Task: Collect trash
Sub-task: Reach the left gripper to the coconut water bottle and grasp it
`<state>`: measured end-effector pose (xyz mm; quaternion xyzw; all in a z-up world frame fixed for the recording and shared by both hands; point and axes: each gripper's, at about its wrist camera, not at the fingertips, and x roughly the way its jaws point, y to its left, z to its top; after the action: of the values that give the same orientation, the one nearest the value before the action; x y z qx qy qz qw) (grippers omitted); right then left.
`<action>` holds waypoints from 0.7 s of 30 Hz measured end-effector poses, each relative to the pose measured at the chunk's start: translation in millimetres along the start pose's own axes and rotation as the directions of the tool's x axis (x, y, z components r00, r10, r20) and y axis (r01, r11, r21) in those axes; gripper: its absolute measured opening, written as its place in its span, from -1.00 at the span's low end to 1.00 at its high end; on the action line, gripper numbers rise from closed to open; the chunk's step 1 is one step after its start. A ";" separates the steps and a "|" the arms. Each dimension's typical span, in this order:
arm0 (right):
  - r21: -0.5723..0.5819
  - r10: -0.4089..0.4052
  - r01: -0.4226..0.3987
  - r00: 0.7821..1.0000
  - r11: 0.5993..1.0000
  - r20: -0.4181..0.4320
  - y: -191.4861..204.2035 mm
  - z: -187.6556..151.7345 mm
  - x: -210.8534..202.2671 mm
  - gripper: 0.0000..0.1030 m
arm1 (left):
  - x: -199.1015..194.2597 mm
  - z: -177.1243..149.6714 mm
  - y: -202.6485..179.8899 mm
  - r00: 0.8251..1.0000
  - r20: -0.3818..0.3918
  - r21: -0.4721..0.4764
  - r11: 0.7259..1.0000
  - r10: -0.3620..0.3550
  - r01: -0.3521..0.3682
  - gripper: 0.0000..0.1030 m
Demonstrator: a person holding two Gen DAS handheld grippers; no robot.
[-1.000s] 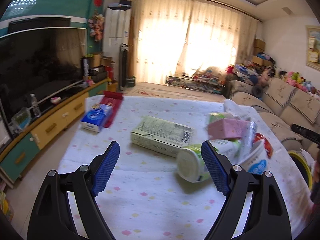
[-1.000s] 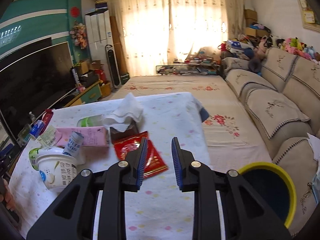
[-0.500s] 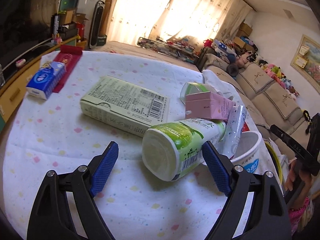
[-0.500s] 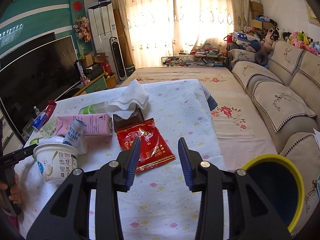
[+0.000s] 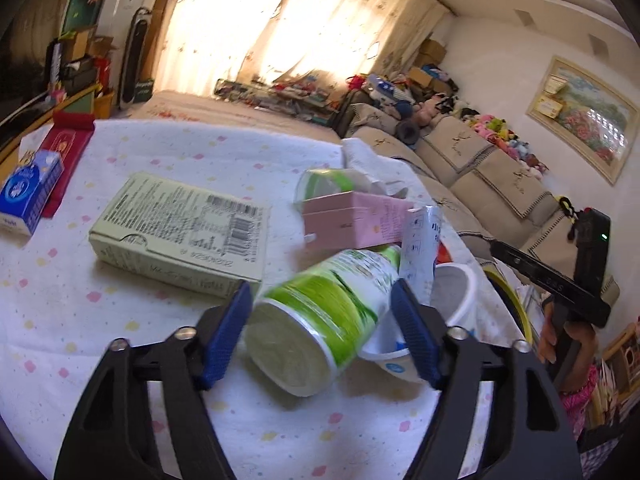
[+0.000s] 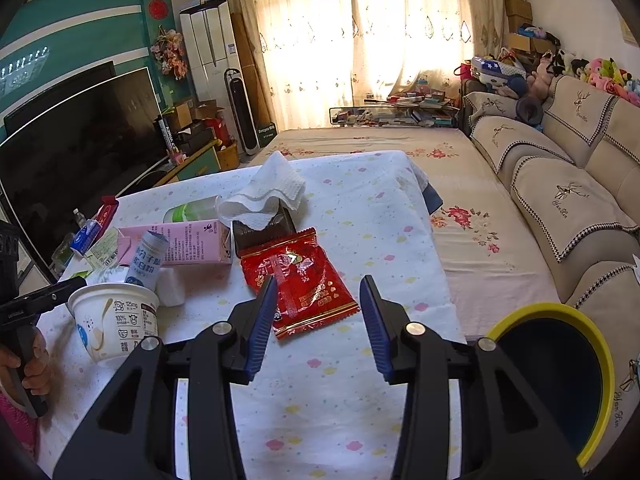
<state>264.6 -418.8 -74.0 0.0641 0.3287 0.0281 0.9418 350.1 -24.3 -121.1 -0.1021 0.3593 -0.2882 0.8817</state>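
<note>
Left gripper [image 5: 322,330] closing around green-and-white bottle [image 5: 320,320]

Sunlit cream curtains [image 6: 360,40], beige sofa [image 6: 560,184] (plush toys on top), dark television [image 6: 80,140], teal wall [image 6: 80,24]

A low table [image 6: 372,216] covered with a white cloth dotted in pastel patches is seen. A flat pale green cardboard box [image 5: 180,226] is laid on the cloth. Beyond it, at the far left edge, a blue tissue pack [image 5: 28,190] is set beside a dark red flat box [image 5: 66,148]. To the right of the green box a green-and-white cylindrical bottle [image 5: 320,312] is laid on its side, with a white plastic yoghurt cup [image 6: 114,320] beside it. A pink rectangular carton [image 6: 188,242], a crumpled white paper towel [image 6: 266,196] and a red foil snack packet [image 6: 300,280] are placed further right.
</note>
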 end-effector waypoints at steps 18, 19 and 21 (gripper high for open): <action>-0.001 0.017 -0.017 1.000 1.000 -0.027 1.1 -2.7 4.0 -0.13 | -10.9 -13.1 -37.2 0.993 -0.060 0.389 0.918 0.102 -0.071 0.44; -0.002 0.016 -0.017 0.999 1.000 -0.030 1.5 -2.8 4.5 -0.13 | -9.6 -11.9 -37.7 0.993 -0.064 0.401 0.914 0.101 -0.067 0.43; -0.003 0.017 -0.017 0.999 1.000 -0.036 1.8 -3.1 6.1 -0.13 | -6.1 -10.0 -38.9 0.993 -0.076 0.417 0.907 0.093 -0.053 0.35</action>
<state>267.4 -416.2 -79.9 0.0648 0.3452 0.0378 0.9355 322.7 -52.2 -109.7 0.1142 0.3346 -0.3292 0.8756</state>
